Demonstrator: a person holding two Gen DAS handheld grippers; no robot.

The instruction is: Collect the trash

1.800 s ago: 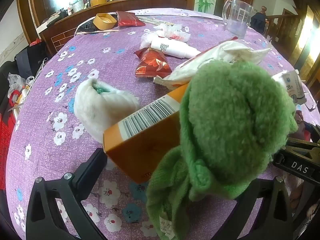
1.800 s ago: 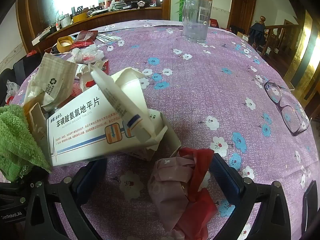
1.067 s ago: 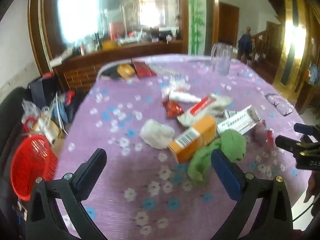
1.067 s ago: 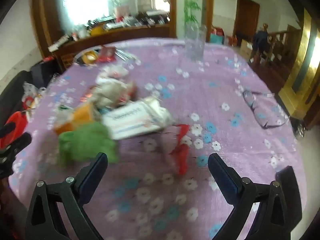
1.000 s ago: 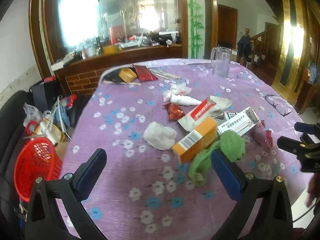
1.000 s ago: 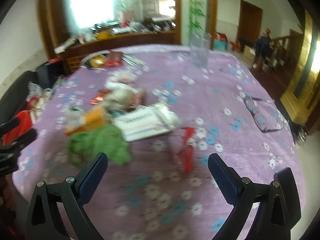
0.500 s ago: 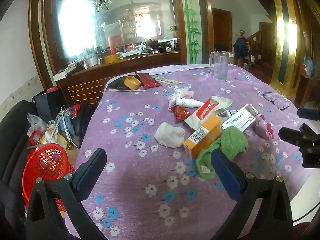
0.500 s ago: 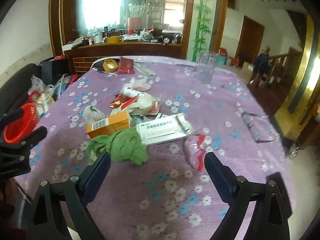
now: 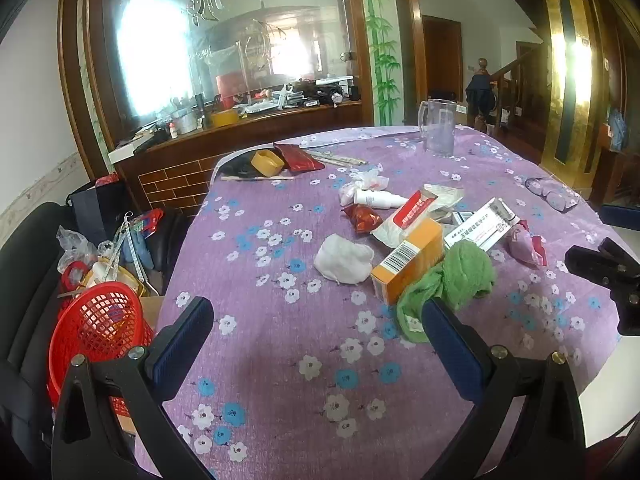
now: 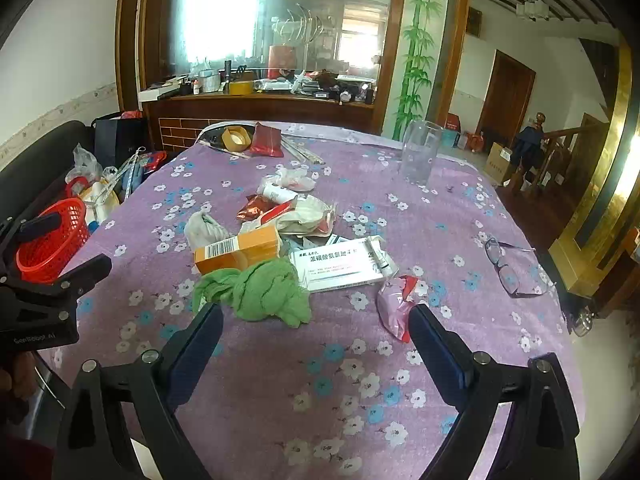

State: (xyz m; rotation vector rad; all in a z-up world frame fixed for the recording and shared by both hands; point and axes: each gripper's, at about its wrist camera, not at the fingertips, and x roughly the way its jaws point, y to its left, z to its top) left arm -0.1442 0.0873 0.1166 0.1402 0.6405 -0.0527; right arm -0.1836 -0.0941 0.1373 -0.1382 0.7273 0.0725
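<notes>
A heap of trash lies mid-table on the purple flowered cloth: an orange box (image 9: 408,266) (image 10: 237,254), a green rag (image 9: 456,280) (image 10: 260,290), a white medicine box (image 10: 340,266), a pink-red wrapper (image 10: 394,306) and a white wad (image 9: 344,258). My left gripper (image 9: 316,340) hangs open above the near cloth, well short of the heap, nothing between its fingers. My right gripper (image 10: 316,344) also stands open and empty, back from the green rag. A red mesh basket (image 9: 96,324) (image 10: 50,242) sits beside the table on the left.
A clear jug (image 10: 420,152), a tape roll (image 10: 237,138) and a red packet (image 9: 298,158) stand at the table's far end. Eyeglasses (image 10: 510,266) lie at the right edge. A dark chair (image 9: 28,280) with bags stands left; a wooden counter (image 9: 240,136) lies behind.
Both grippers have drawn back from the trash heap, which now looks smaller and farther. The green rag and boxes lie where they were released.
</notes>
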